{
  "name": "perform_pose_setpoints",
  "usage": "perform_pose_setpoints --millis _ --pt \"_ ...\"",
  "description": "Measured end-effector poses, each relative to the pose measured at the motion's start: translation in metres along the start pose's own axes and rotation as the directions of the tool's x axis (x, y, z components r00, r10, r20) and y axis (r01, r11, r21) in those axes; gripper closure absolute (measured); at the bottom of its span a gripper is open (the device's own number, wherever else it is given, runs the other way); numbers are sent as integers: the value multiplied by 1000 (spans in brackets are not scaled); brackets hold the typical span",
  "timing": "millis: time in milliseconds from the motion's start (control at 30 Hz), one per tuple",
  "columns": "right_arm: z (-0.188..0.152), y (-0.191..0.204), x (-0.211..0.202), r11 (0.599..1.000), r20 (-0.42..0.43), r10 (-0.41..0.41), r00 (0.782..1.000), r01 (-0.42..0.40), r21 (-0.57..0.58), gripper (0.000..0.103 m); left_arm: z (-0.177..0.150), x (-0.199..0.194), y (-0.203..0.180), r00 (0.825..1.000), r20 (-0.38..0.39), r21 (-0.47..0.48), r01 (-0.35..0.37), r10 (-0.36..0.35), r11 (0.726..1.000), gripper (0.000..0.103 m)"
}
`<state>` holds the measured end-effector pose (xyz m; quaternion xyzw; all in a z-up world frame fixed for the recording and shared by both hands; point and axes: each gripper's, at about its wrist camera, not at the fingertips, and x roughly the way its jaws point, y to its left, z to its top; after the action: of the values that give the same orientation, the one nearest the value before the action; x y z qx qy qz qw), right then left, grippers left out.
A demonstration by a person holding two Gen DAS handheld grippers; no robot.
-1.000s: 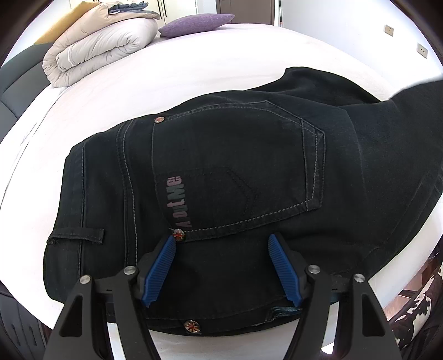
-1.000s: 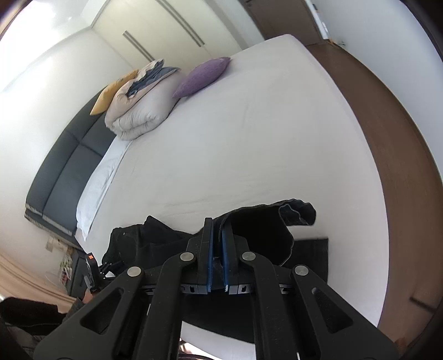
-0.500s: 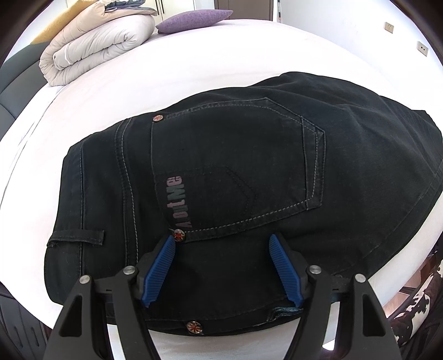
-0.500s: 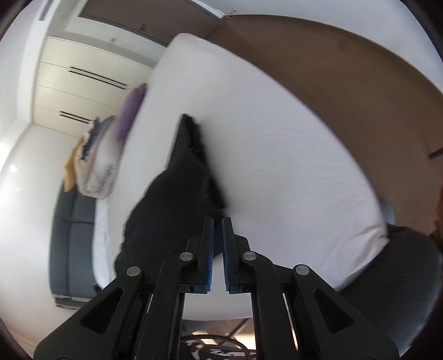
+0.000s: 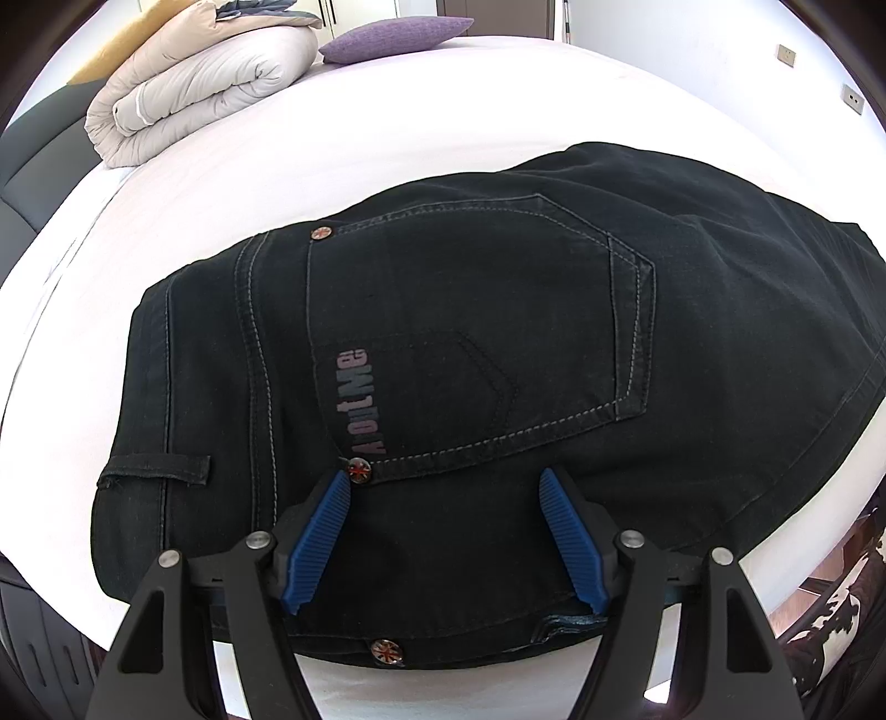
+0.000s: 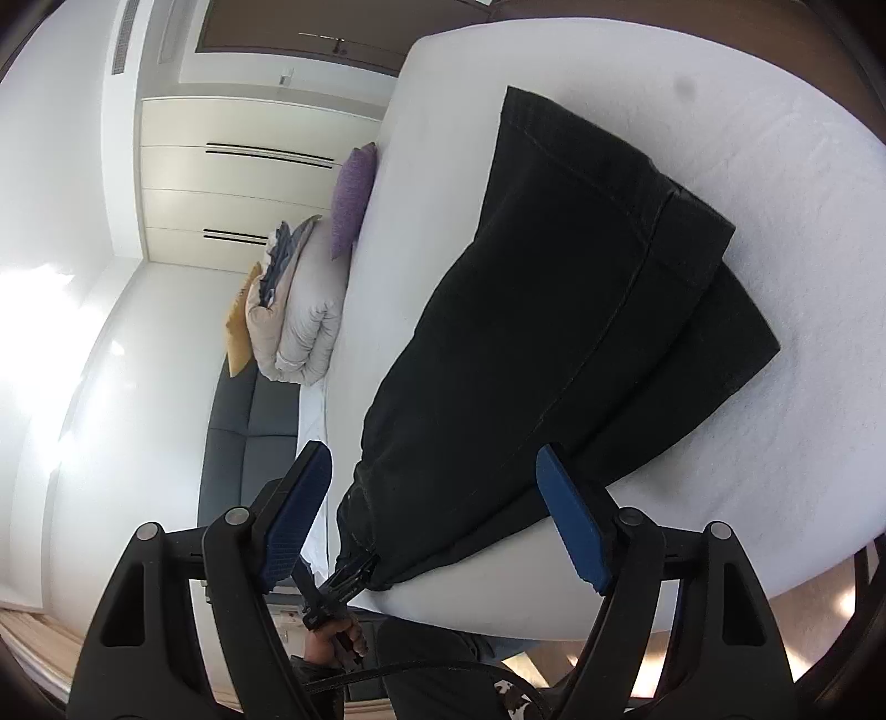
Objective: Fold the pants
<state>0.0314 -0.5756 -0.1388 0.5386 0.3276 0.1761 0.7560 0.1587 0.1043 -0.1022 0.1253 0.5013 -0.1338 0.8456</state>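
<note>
now black pants (image 5: pixel 470 343) lie beneath both spread jaws.

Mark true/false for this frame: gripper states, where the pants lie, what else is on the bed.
1. The right gripper is shut on the pants. False: its jaws stand open, holding nothing.
2. The left gripper is open, over the waist end of the black pants. True.
3. The pants lie on the white bed. True.
4. The purple pillow rests on the pants. False: it sits apart, at the far end, beside the rolled duvet.
5. A back pocket faces up. True.
</note>
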Motion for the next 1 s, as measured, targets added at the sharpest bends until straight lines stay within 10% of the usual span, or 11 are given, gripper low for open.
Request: perform_pose_setpoints --millis 467,733,1000 --pt "-30 -16 85 991 -65 -33 997 41 128 35 -1 0 5 1000 0 17 11 -11 1000 28" --pt "-48 -12 140 991 -117 -56 992 69 111 96 3 0 7 1000 -1 23 10 -10 1000 26" --pt "-82 -21 142 991 -109 -82 991 93 94 101 7 4 20 1000 -13 24 9 -8 1000 22"
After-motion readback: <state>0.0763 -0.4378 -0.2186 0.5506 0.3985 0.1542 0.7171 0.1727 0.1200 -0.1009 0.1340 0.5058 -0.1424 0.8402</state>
